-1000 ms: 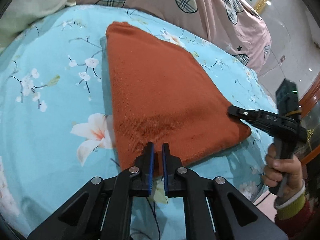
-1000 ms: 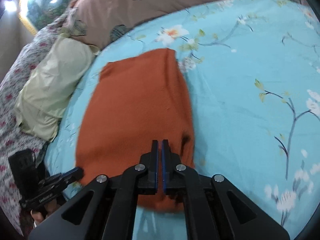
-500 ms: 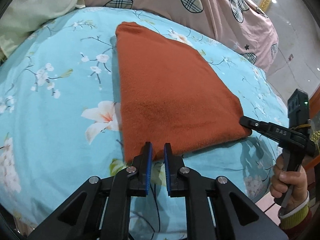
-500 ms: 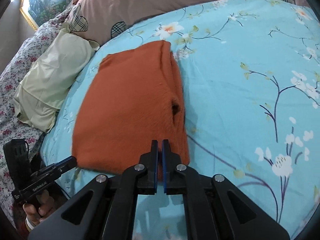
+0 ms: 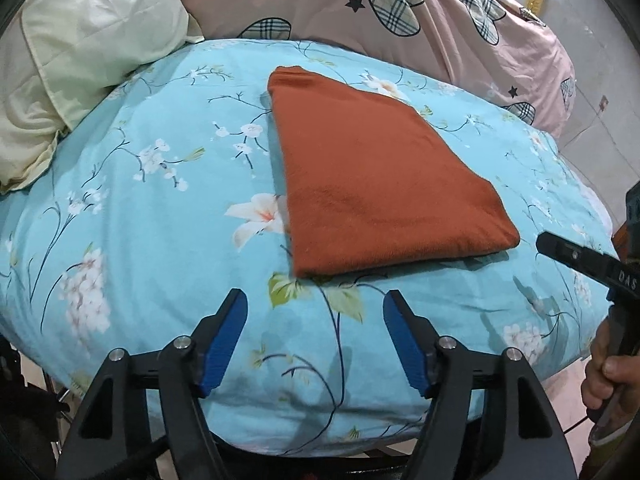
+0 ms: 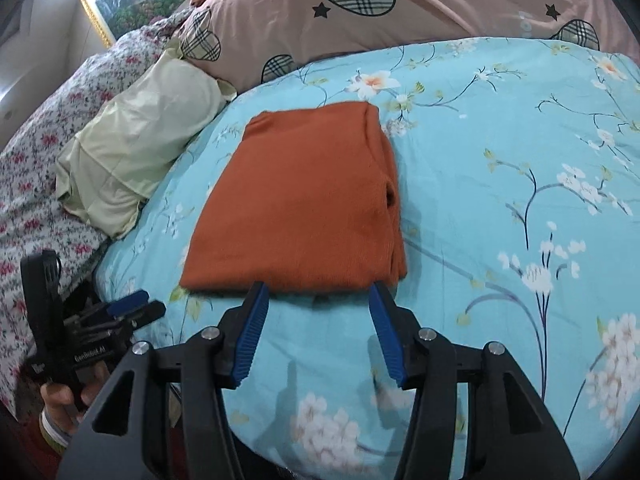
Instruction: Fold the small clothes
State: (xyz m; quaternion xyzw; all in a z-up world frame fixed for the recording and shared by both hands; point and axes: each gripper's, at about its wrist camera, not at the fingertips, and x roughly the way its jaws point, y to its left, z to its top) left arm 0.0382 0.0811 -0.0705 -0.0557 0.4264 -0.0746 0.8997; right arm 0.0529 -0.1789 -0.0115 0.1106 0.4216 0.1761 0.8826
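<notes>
My left gripper (image 5: 315,308) hung above the near edge of the bed with its jaws opening, blue pads wide apart and only the floral sheet showing between them. The folded orange garment (image 5: 376,176) lay just beyond its tips, flat on the light-blue floral bedspread (image 5: 140,200), not touched by either finger. My right gripper (image 6: 316,300) was likewise opening; its fingertips stood right at the garment's near edge, one at each end of that edge, and I saw no cloth pinched between the pads, though from that low angle I could not be sure whether the tips brushed the fabric. In the left wrist view the right gripper's black finger (image 5: 576,258) reached in from the right, apart from the garment's near right corner, with my hand (image 5: 608,368) gripping its handle below. The right wrist view showed the left gripper (image 6: 132,308) low at the left, off the bedspread's edge. The garment sat as a neat rectangle, with layered folds along its right side. Behind it, a pale-yellow pillow (image 5: 92,44) lay at the left and a pink quilt with plaid hearts (image 5: 400,12) bunched across the back.
</notes>
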